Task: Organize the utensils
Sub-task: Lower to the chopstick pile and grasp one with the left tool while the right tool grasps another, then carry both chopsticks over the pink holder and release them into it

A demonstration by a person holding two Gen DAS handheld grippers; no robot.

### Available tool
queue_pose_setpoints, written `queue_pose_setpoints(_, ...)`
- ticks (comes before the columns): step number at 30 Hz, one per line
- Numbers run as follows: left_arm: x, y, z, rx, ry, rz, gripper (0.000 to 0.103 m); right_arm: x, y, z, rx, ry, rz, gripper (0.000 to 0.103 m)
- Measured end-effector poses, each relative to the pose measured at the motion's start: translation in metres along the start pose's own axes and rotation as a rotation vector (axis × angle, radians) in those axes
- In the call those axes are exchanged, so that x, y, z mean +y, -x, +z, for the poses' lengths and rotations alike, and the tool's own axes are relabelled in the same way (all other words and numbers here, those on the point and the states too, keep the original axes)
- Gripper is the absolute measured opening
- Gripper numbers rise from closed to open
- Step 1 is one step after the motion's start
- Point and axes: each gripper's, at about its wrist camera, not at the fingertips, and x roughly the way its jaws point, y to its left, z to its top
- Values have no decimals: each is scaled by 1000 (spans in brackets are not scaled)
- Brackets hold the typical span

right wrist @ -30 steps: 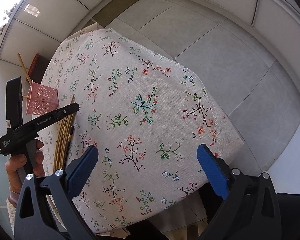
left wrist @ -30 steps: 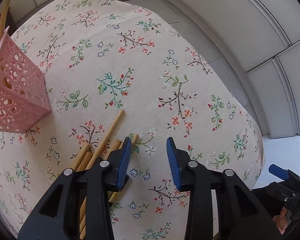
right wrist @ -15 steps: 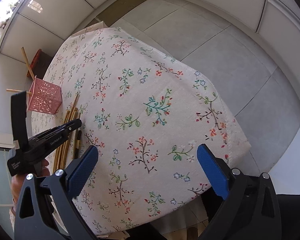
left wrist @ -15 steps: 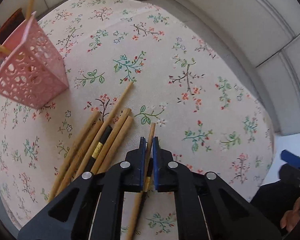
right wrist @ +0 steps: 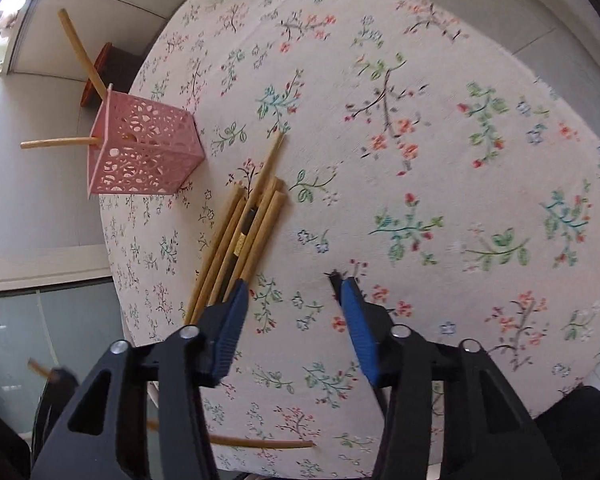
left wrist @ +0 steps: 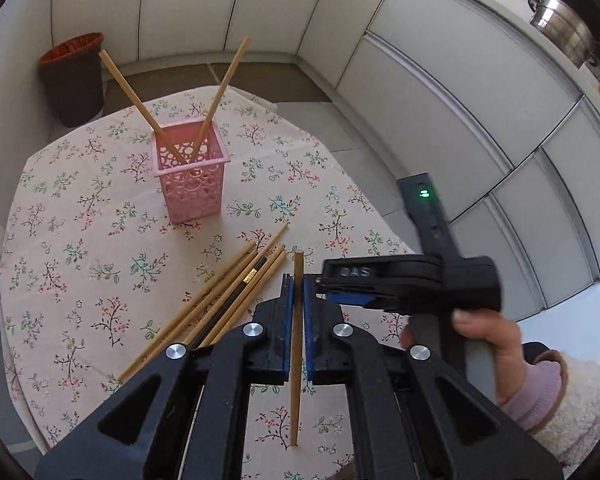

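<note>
Nearest in the left wrist view, the left hand-held gripper (left wrist: 296,312) is fully closed on 1 wooden chopstick (left wrist: 297,344), which runs between the blue pads with its thick end just past the fingertips and its thin end trailing back under the handle; it appears clear of the cloth. To its right, the right hand-held gripper (right wrist: 292,320) has just been closing to a half-open gap with nothing between its pads, and hovers beside the near end of the loose pile (right wrist: 244,232).

Step in hand, as judged: carry the clamped stick to the pink basket (left wrist: 190,176) and drop it in. Done well, this means keeping the pads tight, bringing the stick over the open top, tipping it toward upright with the leading end down, and releasing only once that end is inside the rim, clear of the sticks already leaning there. The right tool should take 1 stick from the pile's edge, not several.

Count: 1 chopstick held; 5 on the floral-clothed bench (right wrist: 420,80), 4 pale and 1 dark with a gold band (right wrist: 242,240); 2 in the basket (left wrist: 220,80); 1 basket, at the far left.
</note>
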Motion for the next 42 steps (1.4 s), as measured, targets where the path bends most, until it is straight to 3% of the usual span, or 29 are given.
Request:
queue_pose_setpoints(2, 4, 9, -2, -22, 5, -14, 4, 7, -6, 4, -30, -8, -19, 36)
queue_pose_setpoints(16, 27, 54, -13, -112, 9, -64, 4, 46, -37, 13, -140, -22, -250, 27)
queue_pose_setpoints(19, 27, 59, -15, -115, 1, -57, 4, 50, -39, 17, -139, -26, -296, 16)
queue_pose_setpoints(22, 27, 63, -16, -116, 1, -43, 4, 46, -39, 19, -128, -21, -280, 8)
queue_pose_setpoints(25, 24, 70, -17, -127, 0, -45, 4, 30, -28, 19, -131, 6, -210, 7)
queue_pose_setpoints(30, 8, 83, -15, -152, -34, -39, 4, 24, 16, 10, -231, 91, -106, 7)
queue_pose_setpoints(42, -35, 134, -6, -318, -45, 42, 4, 41, 155, -56, -489, 389, 0, 7)
